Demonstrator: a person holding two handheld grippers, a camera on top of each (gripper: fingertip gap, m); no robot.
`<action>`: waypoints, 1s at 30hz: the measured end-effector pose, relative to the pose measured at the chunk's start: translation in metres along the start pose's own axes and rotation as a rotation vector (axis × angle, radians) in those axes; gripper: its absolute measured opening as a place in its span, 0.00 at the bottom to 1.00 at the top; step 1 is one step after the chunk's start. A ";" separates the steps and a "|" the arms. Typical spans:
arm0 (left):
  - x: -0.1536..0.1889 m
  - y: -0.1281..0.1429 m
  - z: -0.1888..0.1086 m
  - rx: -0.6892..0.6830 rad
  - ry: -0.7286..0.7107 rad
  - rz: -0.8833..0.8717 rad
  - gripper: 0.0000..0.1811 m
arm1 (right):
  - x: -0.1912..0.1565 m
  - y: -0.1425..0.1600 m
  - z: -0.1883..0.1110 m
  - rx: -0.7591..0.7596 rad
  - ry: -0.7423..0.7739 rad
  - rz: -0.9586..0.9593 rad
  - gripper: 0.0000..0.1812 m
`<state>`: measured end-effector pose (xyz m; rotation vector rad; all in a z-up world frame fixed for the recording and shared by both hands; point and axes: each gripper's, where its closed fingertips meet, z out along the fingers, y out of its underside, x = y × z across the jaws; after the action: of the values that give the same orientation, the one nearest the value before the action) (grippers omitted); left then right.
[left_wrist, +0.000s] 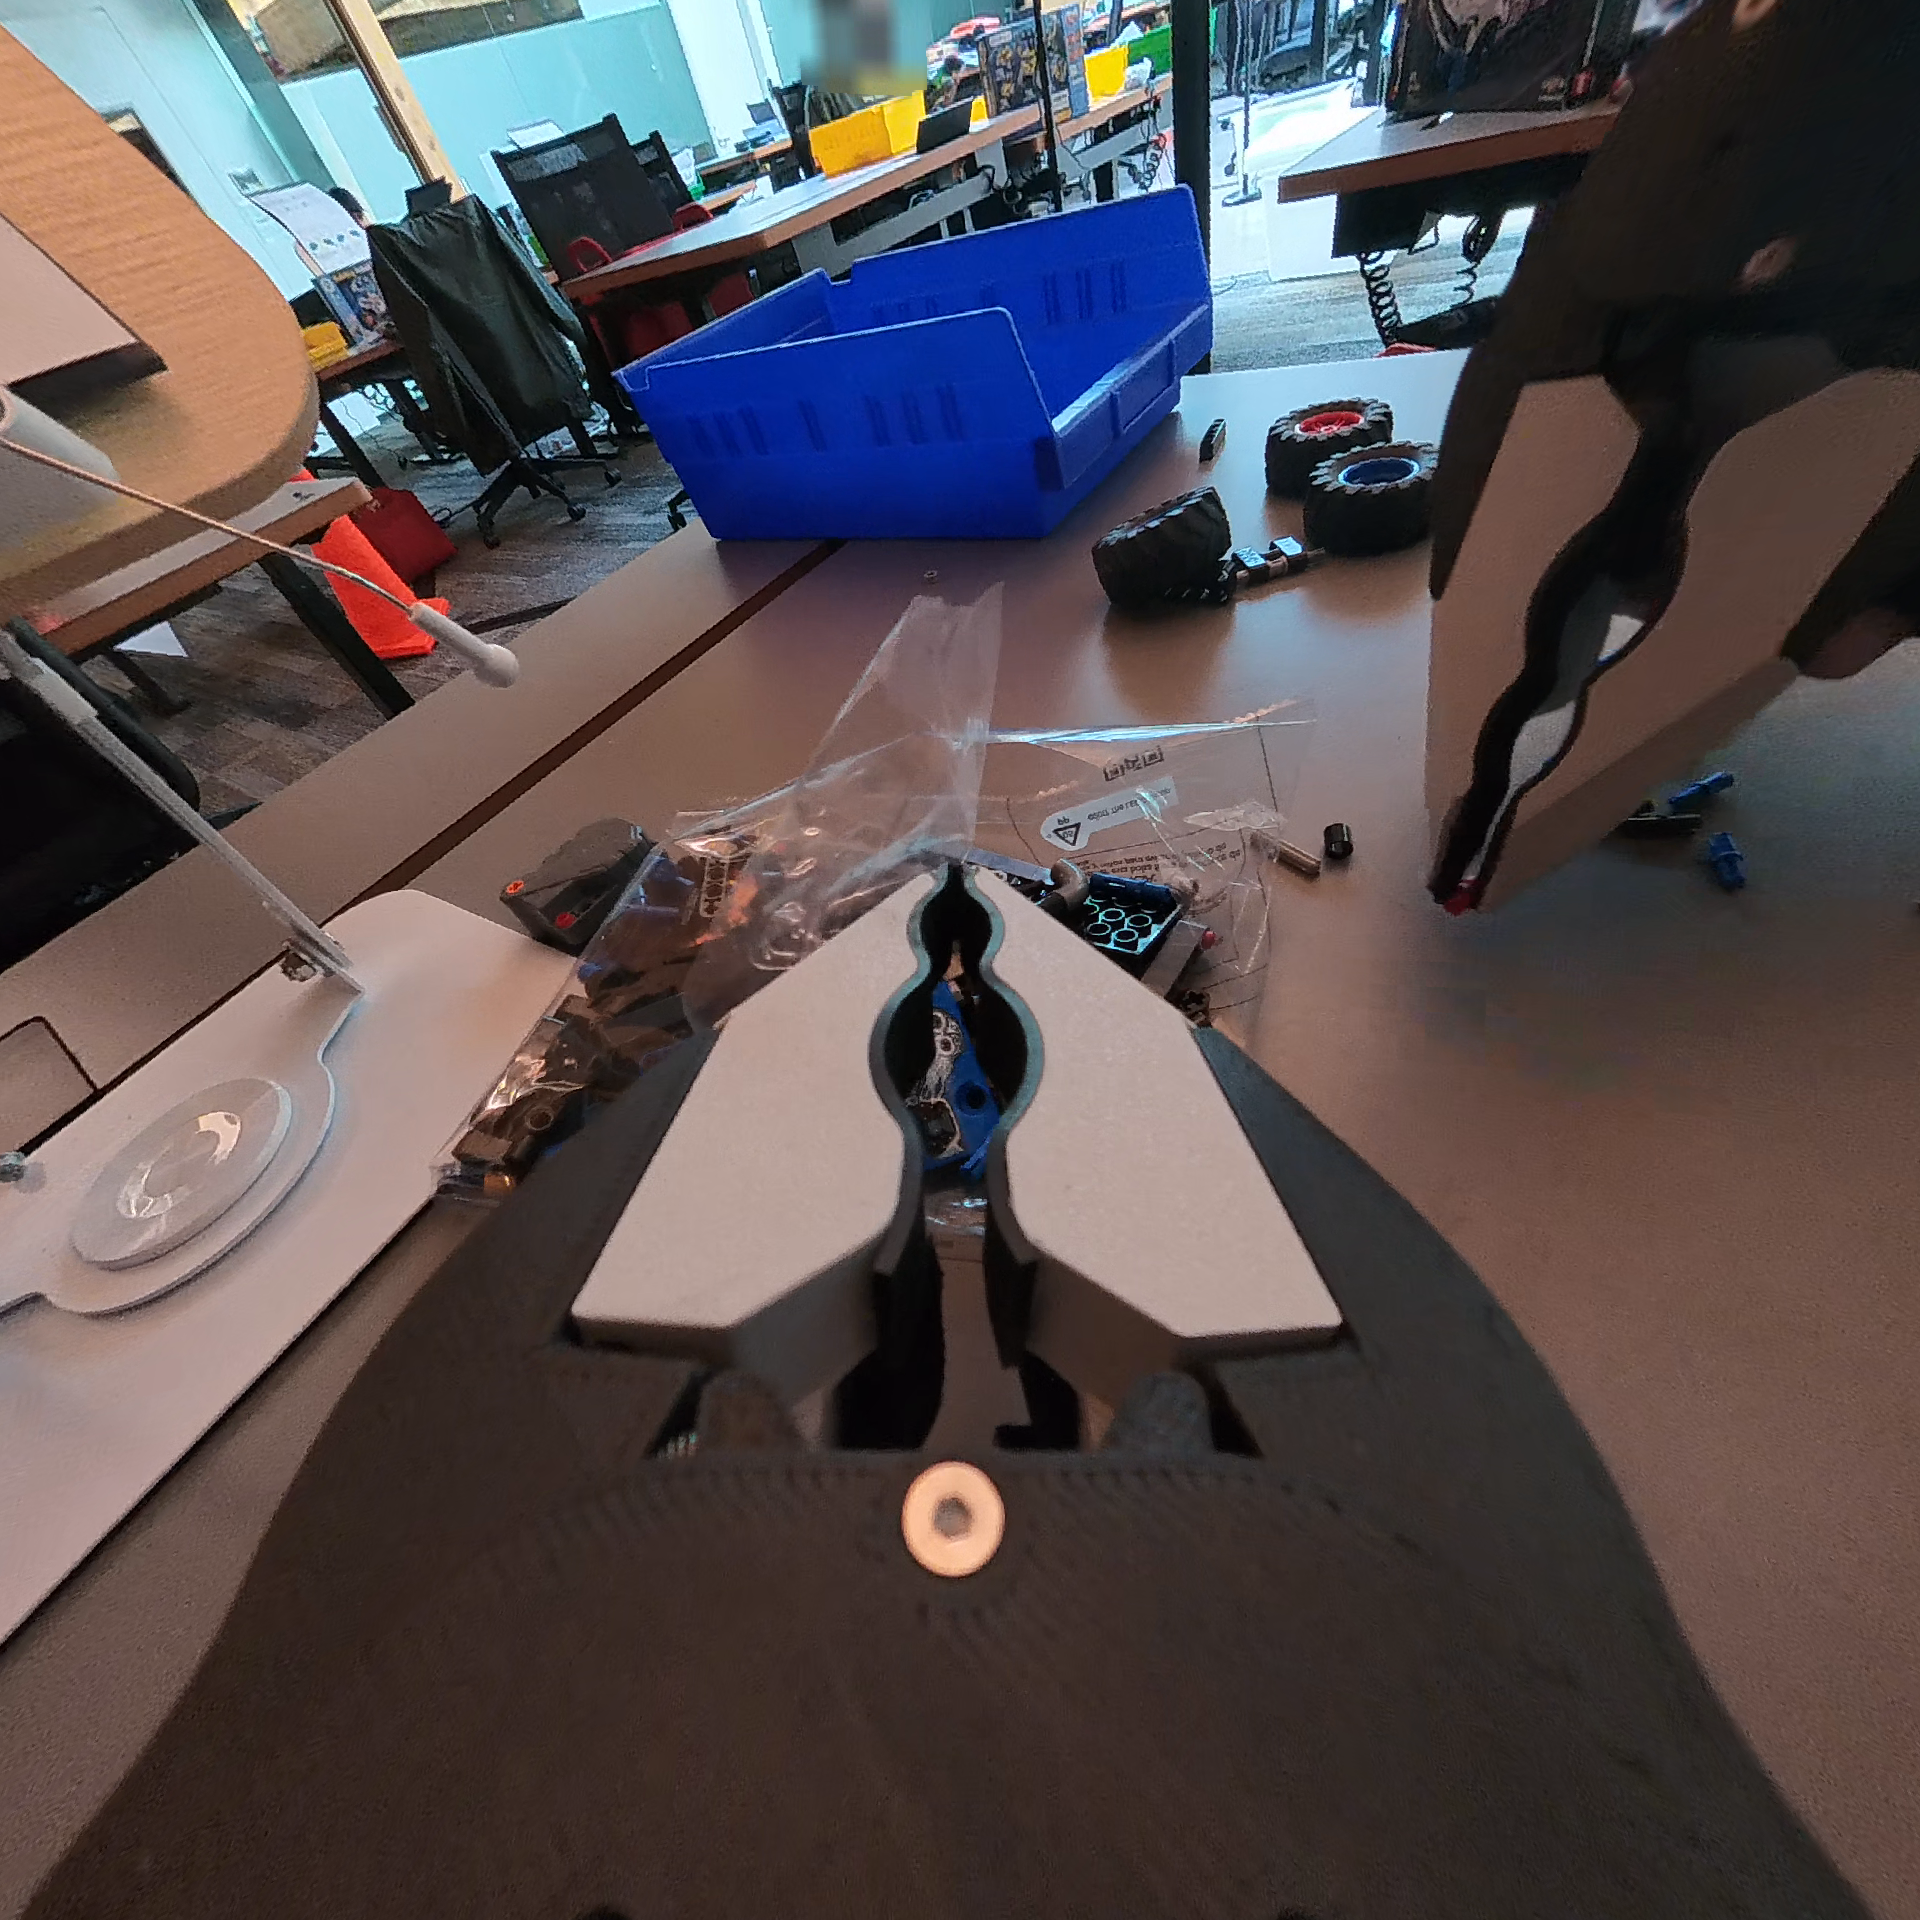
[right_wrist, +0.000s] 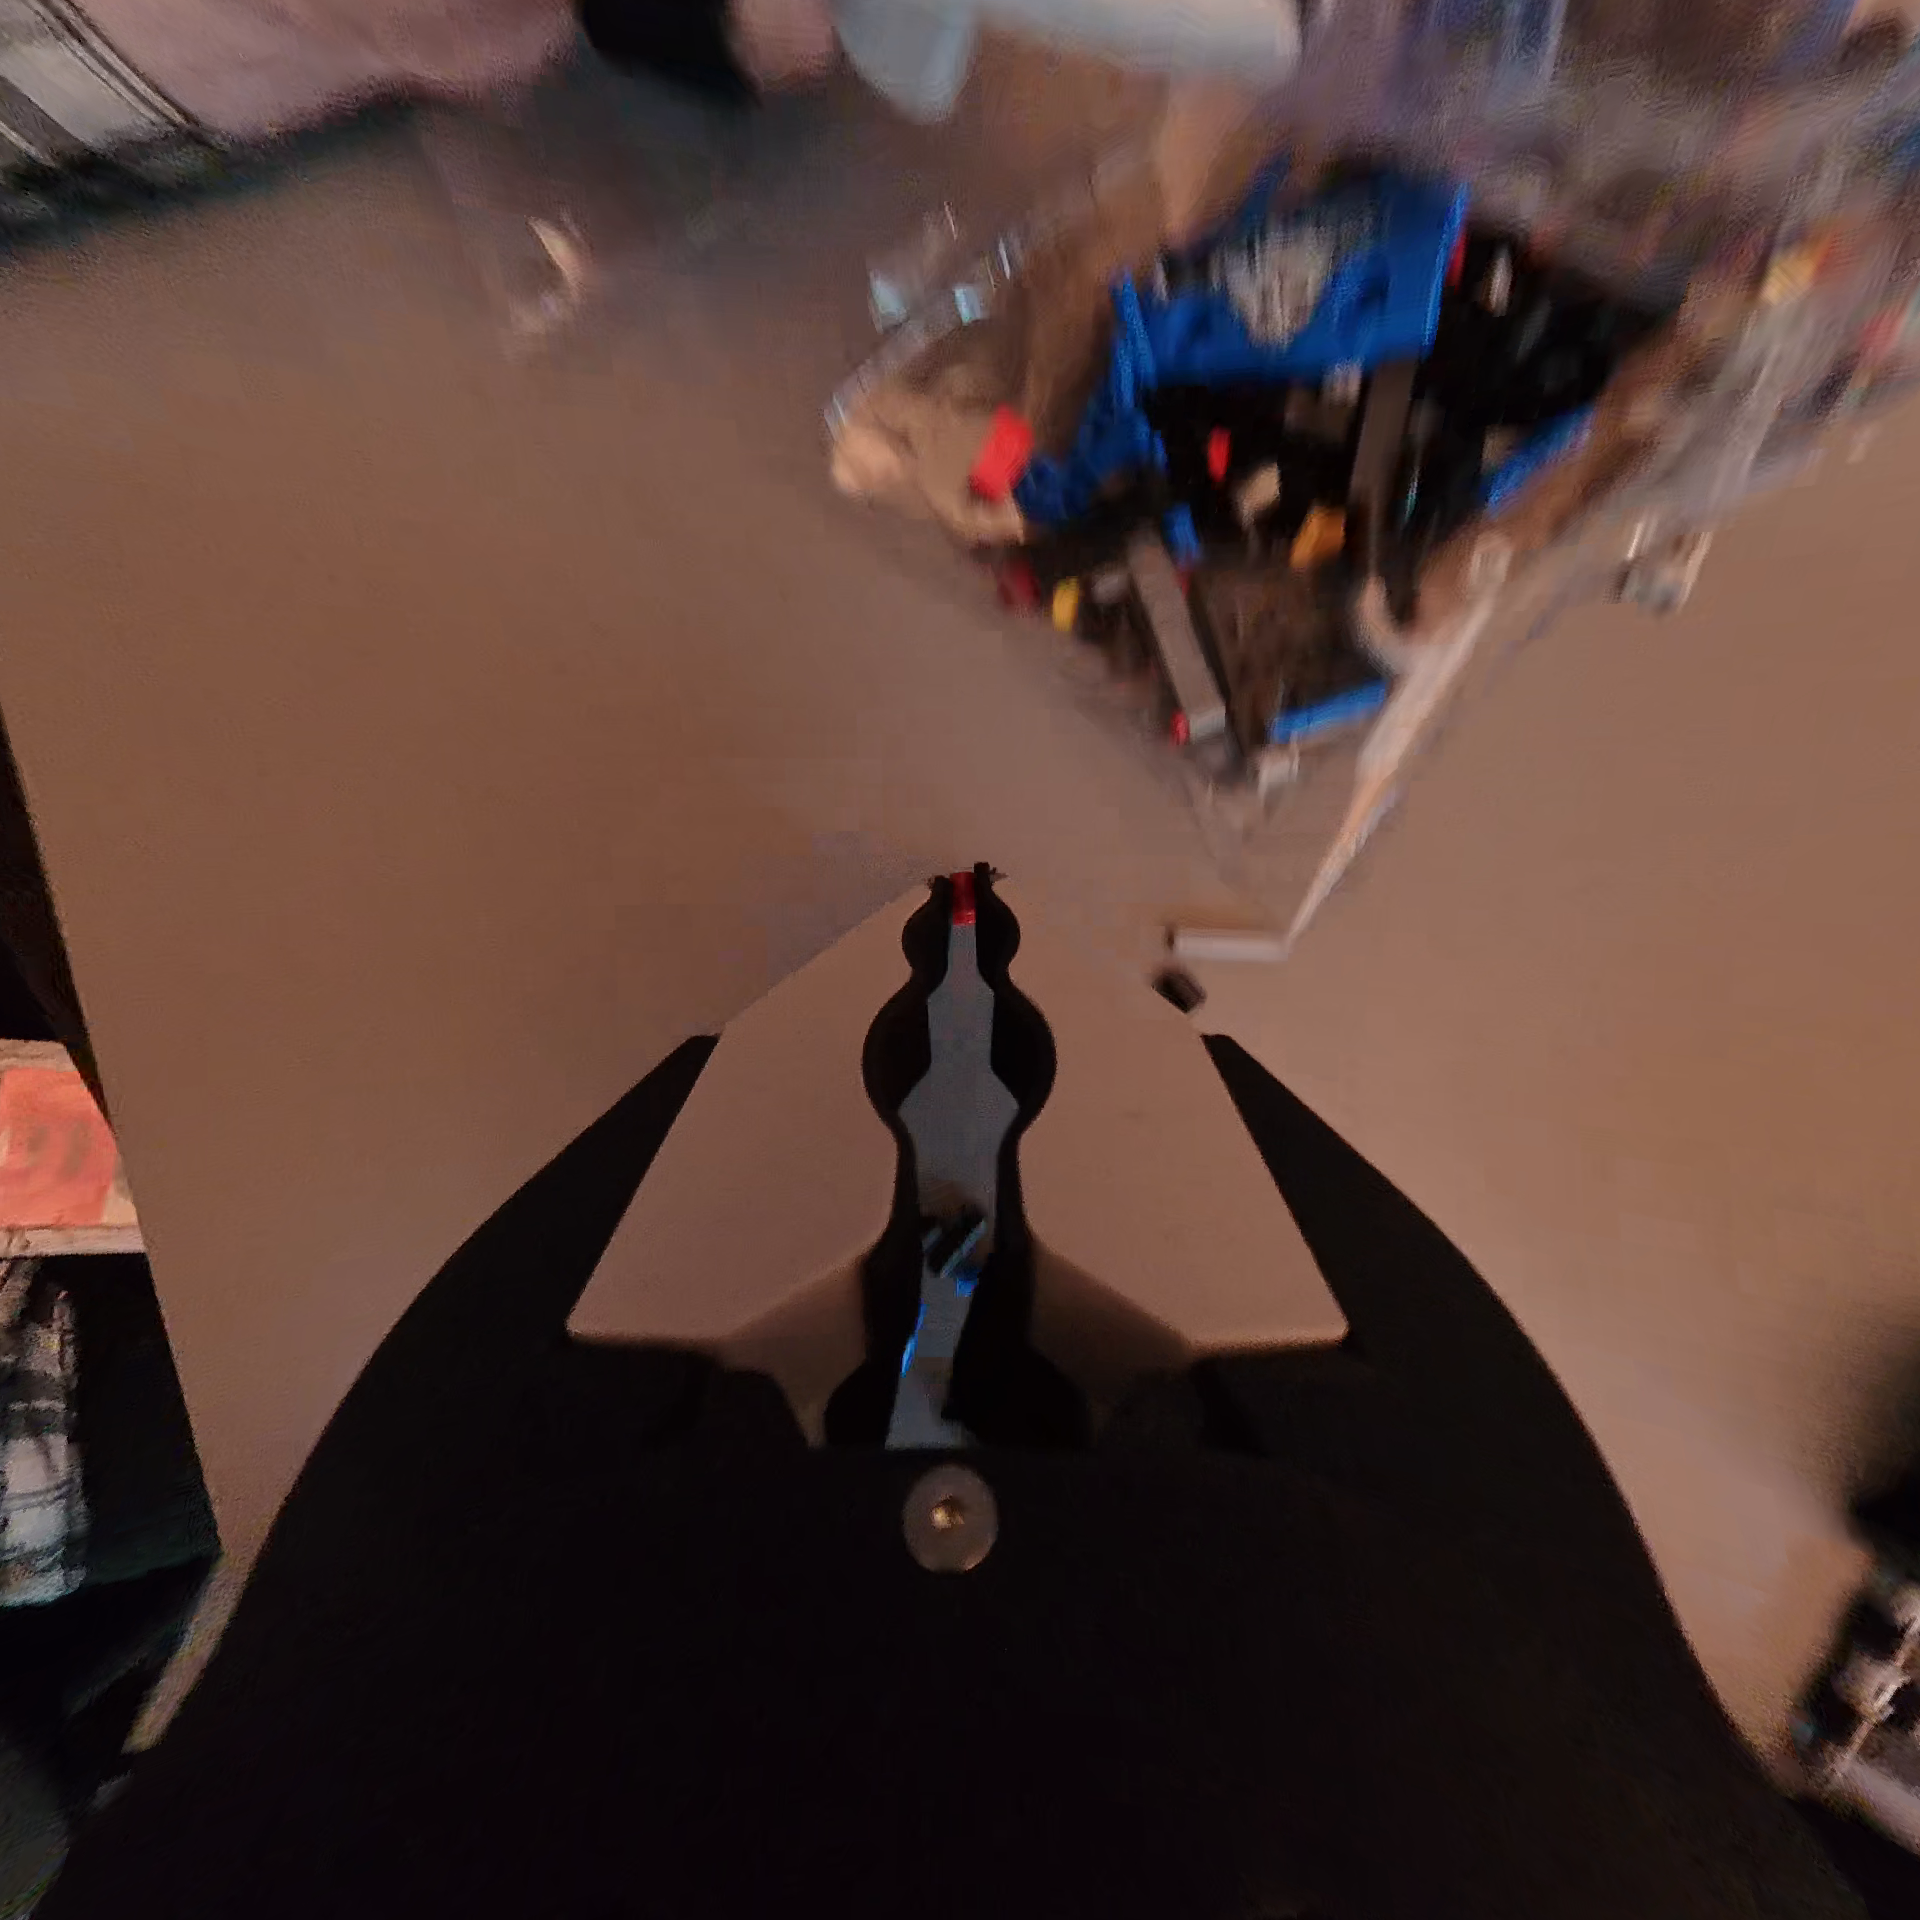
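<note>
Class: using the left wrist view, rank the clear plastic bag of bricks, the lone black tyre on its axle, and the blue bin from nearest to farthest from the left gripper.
1. Clear plastic bag, at the left gripper fingers.
2. Black tyre, farther, right.
3. Blue bin, farthest, at the table's back.

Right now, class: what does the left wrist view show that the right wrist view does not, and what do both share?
Left wrist view only: a blue bin, three black wheels and the left gripper, shut on a clear bag of bricks. Right wrist view only: a blurred checked cloth at the left edge. Both: the brown table, the bag, and the right gripper pinching a small red piece.
</note>
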<state>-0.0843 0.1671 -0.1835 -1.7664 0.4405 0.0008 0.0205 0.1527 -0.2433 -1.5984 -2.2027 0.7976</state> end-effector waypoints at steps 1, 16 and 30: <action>-0.001 0.000 0.000 0.001 -0.003 -0.001 0.00 | -0.002 -0.014 -0.002 0.037 0.007 -0.031 0.01; -0.008 -0.003 -0.003 0.028 -0.024 -0.034 0.00 | 0.044 -0.096 0.007 0.146 0.236 -0.143 0.12; -0.014 -0.001 -0.004 0.029 -0.046 -0.050 0.00 | 0.076 -0.001 -0.016 0.008 0.183 0.085 0.13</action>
<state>-0.0978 0.1675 -0.1785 -1.7448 0.3617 -0.0006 0.0033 0.2277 -0.2359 -1.6987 -2.0139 0.6528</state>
